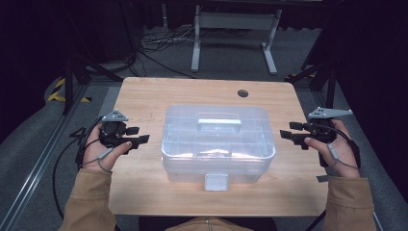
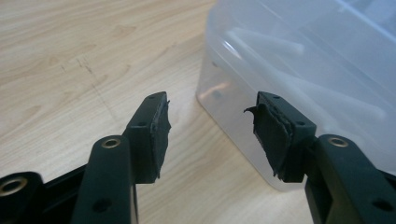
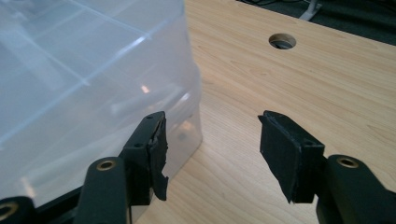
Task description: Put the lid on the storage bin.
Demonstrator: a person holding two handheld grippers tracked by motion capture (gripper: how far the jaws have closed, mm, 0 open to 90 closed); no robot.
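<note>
A clear plastic storage box (image 1: 217, 144) with a lid, a top handle (image 1: 219, 121) and a front latch (image 1: 216, 182) stands in the middle of the wooden table (image 1: 144, 96). My left gripper (image 1: 139, 135) hovers just left of the box, open, nothing between its jaws. In the left gripper view the box's corner (image 2: 261, 93) lies just beyond the open left gripper (image 2: 211, 122). My right gripper (image 1: 287, 131) is held just right of the box, open and empty. The right gripper view has the box wall (image 3: 93, 93) beside the open right gripper (image 3: 212, 140).
A round cable hole (image 1: 243, 93) is in the table's far right part; the hole (image 3: 282, 41) is ahead of the right gripper. Beyond the table stands a grey metal frame (image 1: 235, 29) with cables on the floor. Bare wood lies around the box.
</note>
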